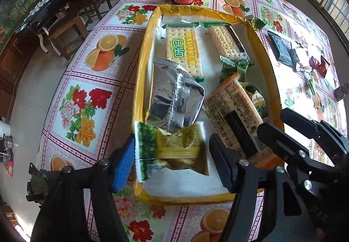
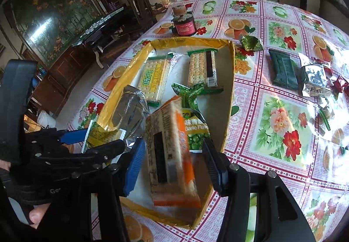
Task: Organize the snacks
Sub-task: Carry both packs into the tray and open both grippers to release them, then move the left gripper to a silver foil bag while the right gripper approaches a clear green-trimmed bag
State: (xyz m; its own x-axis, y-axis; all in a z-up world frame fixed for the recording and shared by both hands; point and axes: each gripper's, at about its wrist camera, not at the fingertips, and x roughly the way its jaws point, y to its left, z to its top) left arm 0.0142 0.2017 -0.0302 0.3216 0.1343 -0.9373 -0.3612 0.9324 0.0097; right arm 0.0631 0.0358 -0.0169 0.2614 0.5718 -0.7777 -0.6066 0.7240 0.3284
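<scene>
Right wrist alone shows right tongs [image 2: 172, 168] gripping cracker pack [image 2: 170, 154], left tongs [image 1: 174, 165] wide.

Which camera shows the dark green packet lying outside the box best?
The right wrist view: the dark green packet lies whole and unobstructed on the tablecloth. The left wrist view shows it too, but squeezed and glare-washed near the edge.

Yellow-green snack packet [image 1: 172, 150] between parted jaws of left gripper [image 1: 174, 168], over yellow-rimmed tray [image 1: 141, 50].

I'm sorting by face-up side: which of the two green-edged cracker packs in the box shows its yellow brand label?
The left cracker pack, with the yellow Weidan stripe; the right cracker pack shows a black panel instead.
</scene>
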